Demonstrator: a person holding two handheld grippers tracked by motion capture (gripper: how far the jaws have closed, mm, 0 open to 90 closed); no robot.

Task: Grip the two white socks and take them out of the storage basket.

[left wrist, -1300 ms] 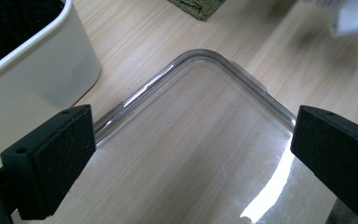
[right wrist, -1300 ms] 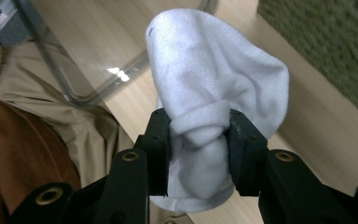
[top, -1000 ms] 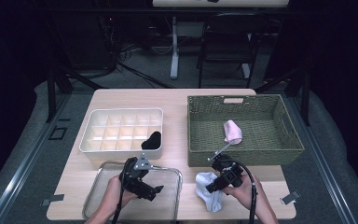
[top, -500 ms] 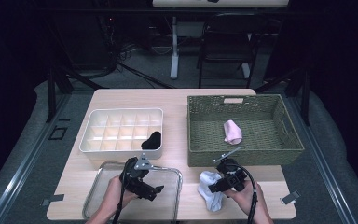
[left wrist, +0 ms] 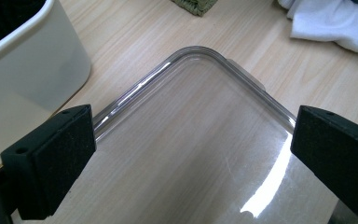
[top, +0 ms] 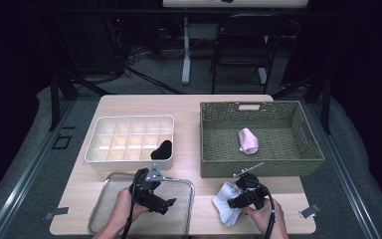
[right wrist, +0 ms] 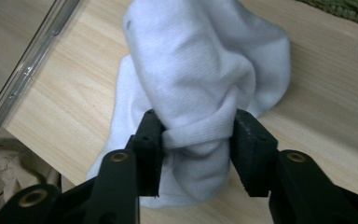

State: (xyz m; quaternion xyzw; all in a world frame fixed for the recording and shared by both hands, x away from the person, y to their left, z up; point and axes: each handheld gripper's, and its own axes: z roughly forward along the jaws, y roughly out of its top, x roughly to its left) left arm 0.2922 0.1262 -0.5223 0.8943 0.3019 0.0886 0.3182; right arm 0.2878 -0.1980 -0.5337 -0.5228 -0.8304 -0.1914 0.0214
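Lab or recording studio: black-curtained surround, lone wooden surface (top: 189,107) on grey floor mat, folding chair (top: 241,47), floor cables (top: 144,74) behind.

White sock (right wrist: 200,88), pink sock (top: 248,140), green woven basket (top: 258,167), black jaws.

Left gripper (top: 165,203): black body, grey three-cornered plate on top, thick square black pads, cable trailing back. Right gripper (right wrist: 196,140): black jaws, brass-ringed screw holes, looped black cable. Person's forearms bare, no sleeves visible.
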